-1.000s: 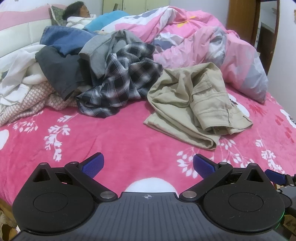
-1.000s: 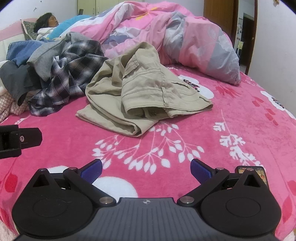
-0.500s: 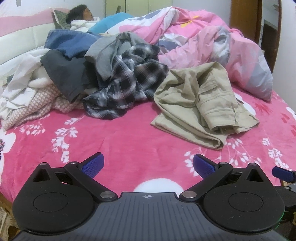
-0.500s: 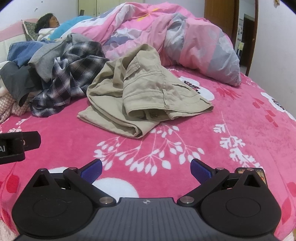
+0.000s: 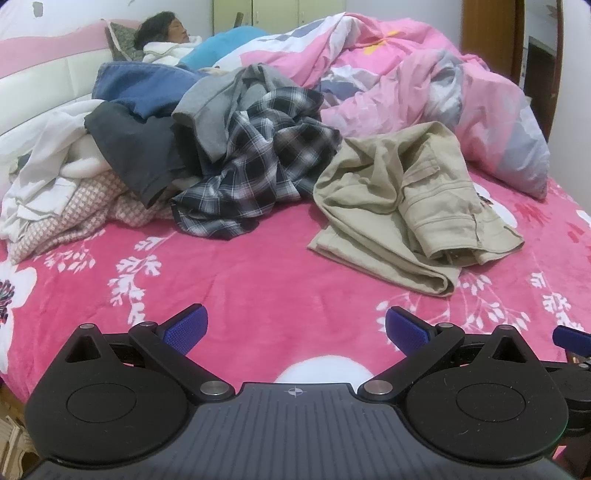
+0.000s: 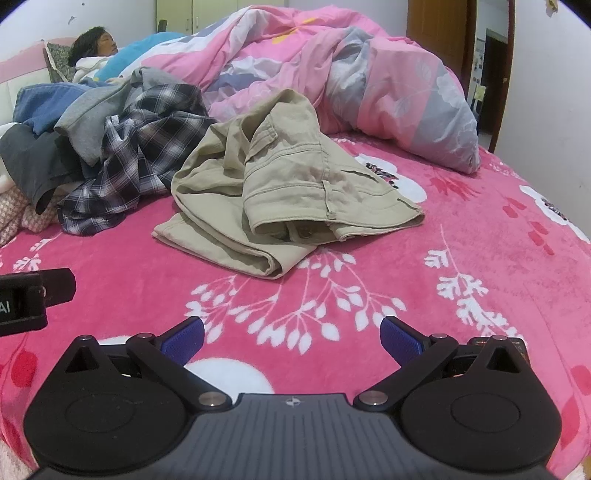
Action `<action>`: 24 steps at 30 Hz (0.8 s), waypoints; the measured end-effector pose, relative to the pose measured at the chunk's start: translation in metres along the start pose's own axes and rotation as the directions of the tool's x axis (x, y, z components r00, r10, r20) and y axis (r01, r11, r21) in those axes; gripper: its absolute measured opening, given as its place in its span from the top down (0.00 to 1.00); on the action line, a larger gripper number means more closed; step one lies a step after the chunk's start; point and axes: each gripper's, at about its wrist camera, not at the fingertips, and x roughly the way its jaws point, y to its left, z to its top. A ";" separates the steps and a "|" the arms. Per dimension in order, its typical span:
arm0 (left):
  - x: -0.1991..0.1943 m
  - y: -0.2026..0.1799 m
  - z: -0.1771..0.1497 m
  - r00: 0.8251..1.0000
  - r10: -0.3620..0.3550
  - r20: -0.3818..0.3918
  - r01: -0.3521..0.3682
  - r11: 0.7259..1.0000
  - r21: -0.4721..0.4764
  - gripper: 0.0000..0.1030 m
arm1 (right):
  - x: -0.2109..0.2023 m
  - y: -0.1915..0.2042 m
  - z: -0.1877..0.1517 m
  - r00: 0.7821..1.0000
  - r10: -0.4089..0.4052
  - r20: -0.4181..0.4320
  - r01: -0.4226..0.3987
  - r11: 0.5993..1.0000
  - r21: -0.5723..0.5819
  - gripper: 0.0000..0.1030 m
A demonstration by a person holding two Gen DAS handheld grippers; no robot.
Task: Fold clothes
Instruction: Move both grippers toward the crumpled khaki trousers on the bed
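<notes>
My left gripper hangs low over the near edge of the pink floral blanket, its blue-padded fingers spread wide with nothing between them; my right gripper hangs the same way just beside it, fingers wide apart and empty, over a white leaf print on the blanket. The khaki trousers lie crumpled ahead of me, apart from both grippers, resting on the blanket with one leg folded under along the near edge and the waistband bunched on top; in the right wrist view the khaki trousers sit almost straight ahead, in the left wrist view ahead and to the right. Just left of them, touching their far edge, lies a dark plaid shirt, tangled into a heap with a grey garment, a dark charcoal garment, a blue denim piece, white cloth and a pink-and-white checked fabric at the bottom left. Behind the trousers a rumpled pink and grey quilt runs up the bed; a person lies at the far end, head against the headboard. A small dark device lies on the blanket beside my right finger; I cannot tell what it is.
</notes>
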 end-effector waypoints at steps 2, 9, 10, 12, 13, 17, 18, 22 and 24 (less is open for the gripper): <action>0.000 0.000 0.000 1.000 0.000 -0.002 0.000 1.000 -0.001 0.00 | -0.001 0.000 -0.001 1.000 -0.001 0.002 0.001 1.000 0.001 0.00; 0.002 0.001 0.000 1.000 0.004 -0.010 -0.004 1.000 0.001 0.00 | 0.000 0.000 0.000 1.000 0.001 0.000 -0.001 1.000 0.001 0.00; 0.003 0.001 0.000 1.000 0.004 -0.012 -0.004 1.000 0.002 0.00 | 0.001 0.000 0.000 1.000 0.001 -0.001 -0.001 1.000 0.002 0.00; 0.004 0.001 0.000 1.000 0.004 -0.015 -0.004 1.000 0.001 0.00 | 0.002 -0.001 0.000 1.000 0.002 -0.002 -0.002 1.000 0.004 0.00; 0.004 0.002 0.000 1.000 0.005 -0.017 -0.005 1.000 0.001 0.00 | 0.001 -0.001 -0.002 1.000 0.002 -0.002 -0.002 1.000 0.005 0.00; 0.006 0.001 0.000 1.000 0.008 -0.023 -0.008 1.000 0.003 0.00 | 0.002 -0.001 -0.002 1.000 0.000 -0.003 0.000 1.000 0.005 0.00; 0.006 0.001 0.000 1.000 0.008 -0.024 -0.008 1.000 0.004 0.00 | 0.002 -0.002 -0.001 1.000 0.001 -0.003 -0.001 1.000 0.006 0.00; 0.008 0.001 0.000 1.000 0.009 -0.028 -0.009 1.000 0.008 0.00 | 0.004 -0.001 -0.002 1.000 0.001 -0.004 -0.001 1.000 0.009 0.00; 0.008 0.002 0.000 1.000 0.009 -0.030 -0.009 1.000 0.009 0.00 | 0.005 -0.002 -0.002 1.000 0.002 -0.006 -0.002 1.000 0.009 0.00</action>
